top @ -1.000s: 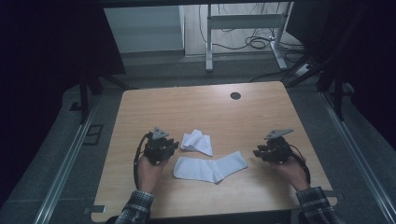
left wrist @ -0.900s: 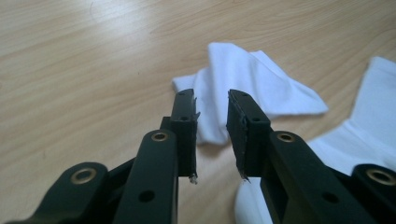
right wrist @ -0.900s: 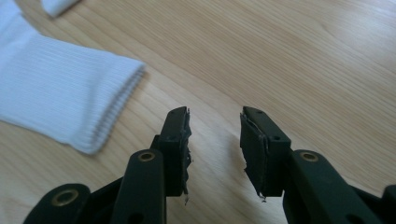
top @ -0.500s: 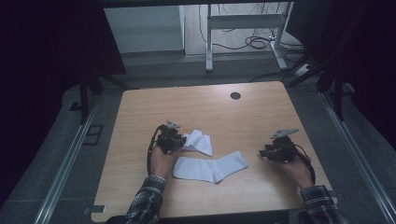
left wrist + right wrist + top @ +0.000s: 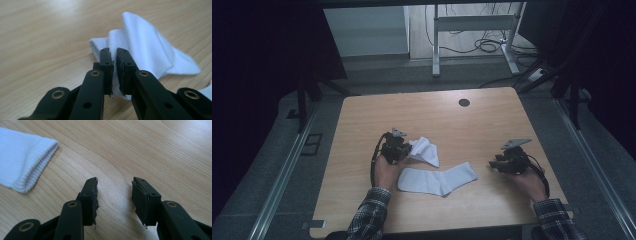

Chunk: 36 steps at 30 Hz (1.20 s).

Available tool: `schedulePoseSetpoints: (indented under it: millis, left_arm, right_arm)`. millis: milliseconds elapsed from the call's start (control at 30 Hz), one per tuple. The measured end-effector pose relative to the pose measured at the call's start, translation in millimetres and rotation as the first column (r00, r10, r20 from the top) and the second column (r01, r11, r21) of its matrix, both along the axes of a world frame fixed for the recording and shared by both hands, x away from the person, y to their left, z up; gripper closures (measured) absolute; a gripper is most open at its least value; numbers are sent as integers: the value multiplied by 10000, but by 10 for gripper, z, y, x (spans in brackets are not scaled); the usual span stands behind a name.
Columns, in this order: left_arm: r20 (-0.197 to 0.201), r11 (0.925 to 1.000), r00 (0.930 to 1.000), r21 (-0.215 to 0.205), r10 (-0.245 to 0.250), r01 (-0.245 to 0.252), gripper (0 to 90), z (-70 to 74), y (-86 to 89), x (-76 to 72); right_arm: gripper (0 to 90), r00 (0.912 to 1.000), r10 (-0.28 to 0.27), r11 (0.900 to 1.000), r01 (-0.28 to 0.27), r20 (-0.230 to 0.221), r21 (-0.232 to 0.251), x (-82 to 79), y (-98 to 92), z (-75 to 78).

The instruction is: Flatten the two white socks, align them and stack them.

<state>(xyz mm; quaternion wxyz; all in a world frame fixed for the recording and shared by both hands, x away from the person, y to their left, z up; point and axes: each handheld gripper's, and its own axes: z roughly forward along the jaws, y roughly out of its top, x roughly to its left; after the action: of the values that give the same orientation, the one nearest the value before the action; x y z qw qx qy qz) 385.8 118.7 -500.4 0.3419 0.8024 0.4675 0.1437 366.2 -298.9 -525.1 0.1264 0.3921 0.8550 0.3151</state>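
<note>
High view: overhead, facing forward and down over the whole wooden table. Both gripper views sit close above that tabletop; the right shares the flat sock.

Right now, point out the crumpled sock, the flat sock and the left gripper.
crumpled sock [image 5: 425,150], high view, middle of the bunched fabric.
flat sock [image 5: 438,179], high view, middle of its length.
left gripper [image 5: 115,63], left gripper view, between its tips, pinching fabric.
</note>
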Motion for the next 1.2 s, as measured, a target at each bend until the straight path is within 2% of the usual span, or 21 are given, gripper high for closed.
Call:
schedulePoseSetpoints:
  millis: [100,233,467,533,700,767,867,933,1000,1067,1200]
  left_arm:
    - [167,9999,9999,-118,16,-14,830,95,2,-4]
    - [145,9999,9999,-143,-53,55,830,153,-17,4]
    - [-190,9998,9996,71,-202,203,805,50,-55,12]
    - [-281,9998,9994,-29,-200,199,810,22,-61,10]
    - [-311,9997,9993,26,-228,229,738,-7,-74,24]
    - [-189,9995,9998,301,-13,18,689,-25,-80,32]
    - [-330,9984,9992,535,210,-193,672,-91,-61,61]
    - [-517,9991,9986,404,140,-119,756,-126,-49,67]
    - [-515,9993,9987,379,45,-26,840,-134,-55,57]
    - [-525,9997,9986,262,-12,25,859,-110,-64,49]
    - [-196,9999,9998,104,-37,39,862,24,-76,27]
  right_arm:
    - [547,10000,-13,10000,13,2,19,-1,1,-1]
    - [544,10000,9,10000,-9,3,30,0,-2,-2]
    - [536,10000,-3,9999,3,-8,118,-1,-2,-6]
    - [536,10000,-13,9999,13,-11,131,0,-2,-6]
    - [531,10000,-4,9999,4,-8,133,0,-1,-7]
    - [527,10000,-4,9999,4,-2,138,-1,0,-8]
    - [521,10000,-2,9999,2,6,141,-1,3,-9]
    - [520,10000,8,9999,-8,23,120,-2,7,-10]
    - [520,10000,18,9999,-18,30,114,-2,7,-10]
    - [520,10000,15,9999,-16,27,132,-2,4,-10]
    - [519,10000,37,9999,-37,35,100,-4,7,-10]
